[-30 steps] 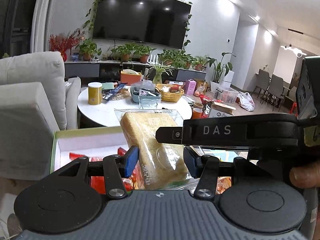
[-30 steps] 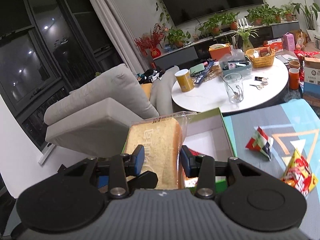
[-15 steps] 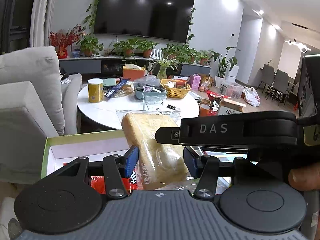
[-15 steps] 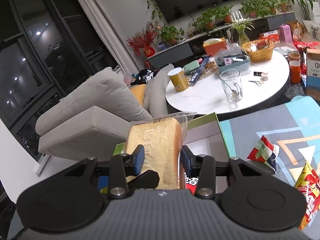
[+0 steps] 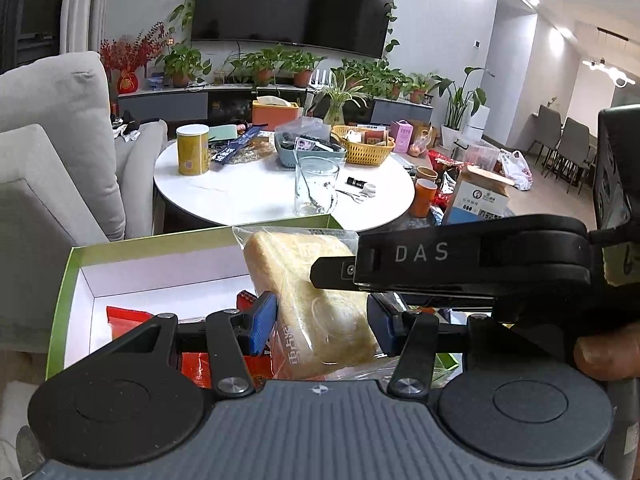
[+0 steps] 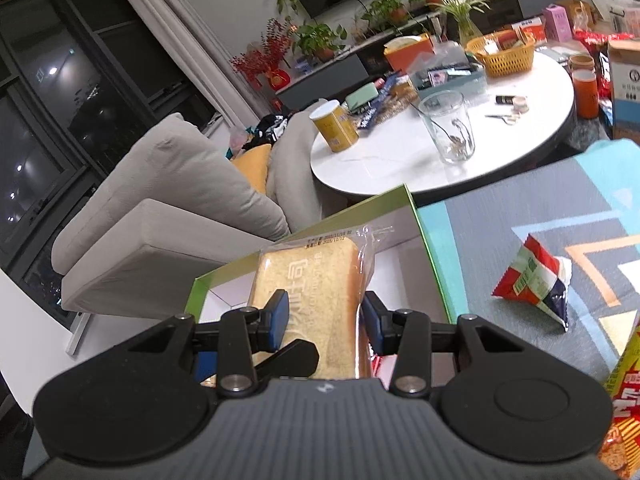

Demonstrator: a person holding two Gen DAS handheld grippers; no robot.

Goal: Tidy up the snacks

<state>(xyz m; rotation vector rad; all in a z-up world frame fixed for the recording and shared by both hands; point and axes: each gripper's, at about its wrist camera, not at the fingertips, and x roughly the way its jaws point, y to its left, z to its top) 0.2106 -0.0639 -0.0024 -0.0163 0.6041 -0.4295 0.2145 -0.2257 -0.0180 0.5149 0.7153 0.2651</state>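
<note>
Both grippers close on one clear-wrapped slice of bread [image 5: 320, 312], held upright above an open green box [image 5: 160, 248] with a white inside. The left gripper [image 5: 322, 322] has its blue-padded fingers pressed against the two sides of the bread's lower half. The right gripper [image 6: 323, 322] squeezes the same packet in the same way, and in the left wrist view its black body crosses in from the right, with the letters DAS on it and a thumb [image 5: 604, 356] at the right edge. The bread's sealed plastic top points toward the far wall of the box. Red snack packets [image 5: 128, 320] lie on the box floor under and to the left of the bread. The box sits at the left edge of a mat [image 6: 500, 224] patterned in grey and teal. On the mat, right of the box, lies a red, white and green triangular snack bag [image 6: 536, 280], and a red and yellow snack bag [image 6: 624, 392] shows at the near right corner. Beyond the box stands a round white table [image 5: 256, 196] carrying a glass cup [image 5: 316, 184], a yellow can [image 5: 193, 150] and a yellow basket [image 5: 366, 146]. A grey sofa [image 6: 168, 208] stands to the left.
</note>
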